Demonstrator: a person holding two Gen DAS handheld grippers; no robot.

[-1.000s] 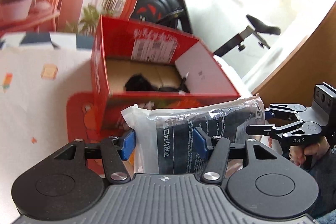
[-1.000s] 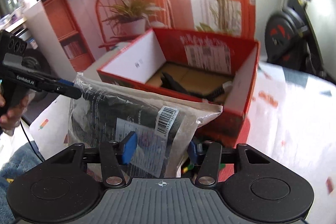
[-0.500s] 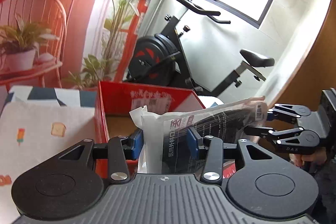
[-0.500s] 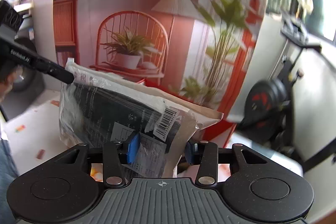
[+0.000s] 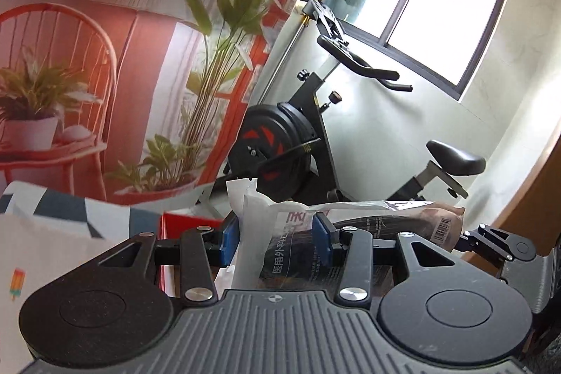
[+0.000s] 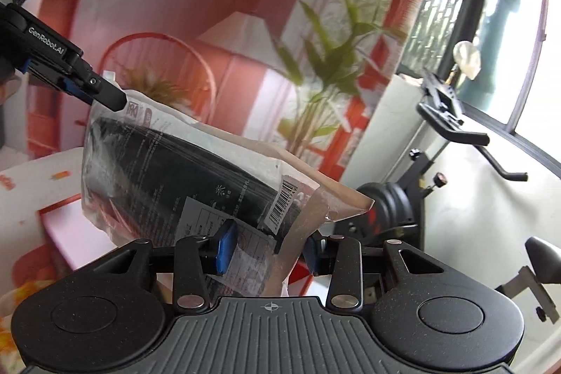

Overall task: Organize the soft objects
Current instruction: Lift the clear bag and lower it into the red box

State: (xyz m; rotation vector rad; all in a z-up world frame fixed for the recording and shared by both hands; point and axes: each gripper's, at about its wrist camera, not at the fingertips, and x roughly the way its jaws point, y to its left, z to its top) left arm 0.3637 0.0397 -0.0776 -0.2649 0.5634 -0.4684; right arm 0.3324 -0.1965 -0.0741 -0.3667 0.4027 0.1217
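Observation:
A clear plastic pack of black face masks (image 5: pixel 291 251) is held in the air between both grippers. My left gripper (image 5: pixel 277 242) is shut on one end of the pack. My right gripper (image 6: pixel 268 251) is shut on the other end (image 6: pixel 196 181), near its barcode label. In the left wrist view the right gripper (image 5: pixel 491 242) shows at the pack's far end. In the right wrist view the left gripper (image 6: pixel 101 95) pinches the pack's top corner. Only a corner of the red cardboard box (image 5: pixel 182 226) shows, below the pack.
A patterned white tablecloth (image 5: pixel 42 255) covers the table at the left. An exercise bike (image 5: pixel 301 135) stands behind, by a window. A wall mural with a chair, lamp and plants fills the background. The box's pale flap (image 6: pixel 66 226) sits low left in the right wrist view.
Both grippers have lifted the mask pack well above the red box and tilted upward. The box, fully in view a second ago, has dropped almost out of both views.

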